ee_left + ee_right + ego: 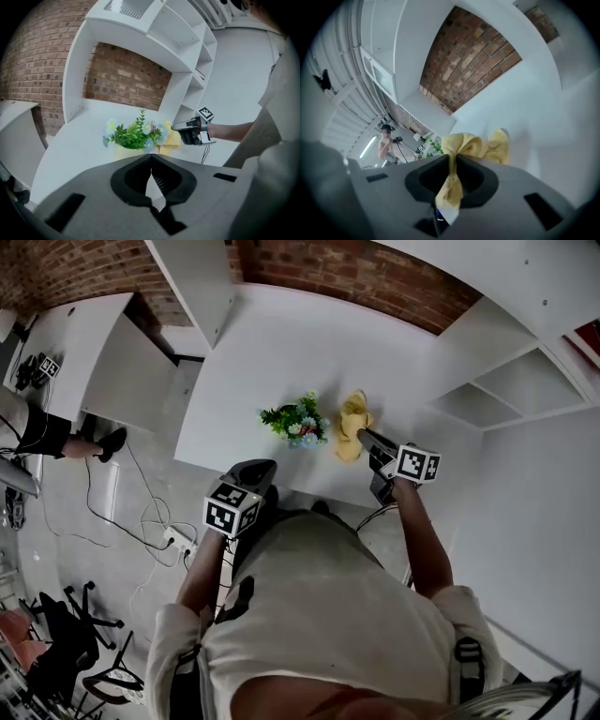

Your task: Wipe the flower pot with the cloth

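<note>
Flower pot (pixel 298 423) stands near the front of the white table (pixel 281 343), its green sprigs and little blue blooms spilling over the rim so the pot's wall barely shows from above. Just beside it, on its right, hangs the yellow cloth (pixel 352 427), and the right gripper (pixel 363 435) has it! Its jaws are clamped on a bunched fold, with the rest billowing loose beyond the tips. That looks deliberate to me: pinch one end and the free folds become the wiping pad. Cloth and pot are close, but I can't call contact yet. The left gripper (pixel 261 471) hangs back at the table's near edge, jaws closed on nothing, perhaps waiting to steady the pot. White shelving (pixel 525 381) and brick wall (pixel 375 273) frame it all.
</note>
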Tool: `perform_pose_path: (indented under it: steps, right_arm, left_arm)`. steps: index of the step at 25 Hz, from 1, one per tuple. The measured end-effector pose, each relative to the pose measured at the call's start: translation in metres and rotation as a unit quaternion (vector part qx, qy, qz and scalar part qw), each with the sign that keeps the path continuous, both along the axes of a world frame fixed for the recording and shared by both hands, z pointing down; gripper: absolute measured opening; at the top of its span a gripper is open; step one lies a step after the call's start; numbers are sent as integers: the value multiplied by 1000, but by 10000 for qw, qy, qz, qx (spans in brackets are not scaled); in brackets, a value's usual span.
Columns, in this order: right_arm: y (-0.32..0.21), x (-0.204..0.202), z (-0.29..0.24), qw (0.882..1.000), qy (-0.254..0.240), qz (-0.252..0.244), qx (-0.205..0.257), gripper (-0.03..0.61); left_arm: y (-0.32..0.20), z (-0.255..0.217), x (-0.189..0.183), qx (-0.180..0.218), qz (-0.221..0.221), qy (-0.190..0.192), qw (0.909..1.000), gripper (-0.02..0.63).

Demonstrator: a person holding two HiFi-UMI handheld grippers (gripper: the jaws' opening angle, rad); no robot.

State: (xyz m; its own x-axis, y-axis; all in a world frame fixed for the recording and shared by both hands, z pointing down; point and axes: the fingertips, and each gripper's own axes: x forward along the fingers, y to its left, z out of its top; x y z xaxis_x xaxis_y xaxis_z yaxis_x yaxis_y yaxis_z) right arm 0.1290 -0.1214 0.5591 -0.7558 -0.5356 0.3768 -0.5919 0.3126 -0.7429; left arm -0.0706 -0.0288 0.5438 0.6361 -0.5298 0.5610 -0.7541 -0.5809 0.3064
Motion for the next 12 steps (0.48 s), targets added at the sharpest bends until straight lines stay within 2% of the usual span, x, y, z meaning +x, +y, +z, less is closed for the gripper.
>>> perform_pose_path:
  steps: [4, 7, 9, 12]
  right_arm:
    - [7, -26, -27, 9981, -442, 427, 28, 63]
    - [6, -44, -30, 9969, -447, 647, 32, 63]
    - [2, -47, -25, 9948, -510, 884, -37, 63]
    - [-5, -46, -14, 9907, -656, 1180, -180, 63]
  left_arm:
    - [-30, 12, -28, 229, 63, -163, 9996, 21]
    - [-53, 27, -31, 417, 424, -372, 9975, 34]
    - [-62, 39, -26, 426, 788, -514, 9947, 138]
    - [-75, 56, -17, 413, 1224, -684, 9893, 229]
